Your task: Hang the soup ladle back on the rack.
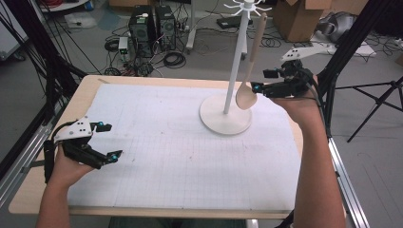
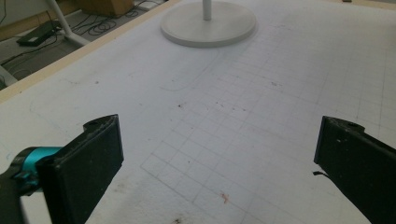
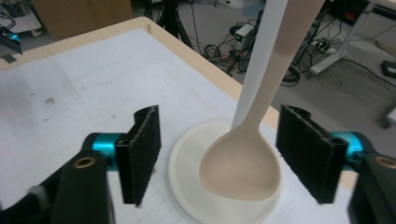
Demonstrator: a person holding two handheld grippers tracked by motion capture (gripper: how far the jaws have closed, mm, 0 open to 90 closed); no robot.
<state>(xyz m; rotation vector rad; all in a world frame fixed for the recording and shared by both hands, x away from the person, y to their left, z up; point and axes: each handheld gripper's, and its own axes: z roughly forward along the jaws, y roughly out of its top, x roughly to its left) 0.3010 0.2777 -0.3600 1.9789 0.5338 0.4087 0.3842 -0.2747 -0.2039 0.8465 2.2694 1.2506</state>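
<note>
A white stand with a round base and an upright pole sits on the gridded mat covering the table. This stand serves as the reference point. A wooden spoon hangs from a hook at the top of the stand, bowl downward, just to the right of the pole and above the base.

The right gripper is level with the spoon's bowl, immediately right of the stand. Its jaws are spread, one on each side of the bowl, with clear gaps in the right gripper view; neither pad touches the spoon.

The left gripper is well apart from the stand, toward the near left of the mat. Its jaws are spread wide over bare mat, holding nothing.
</note>
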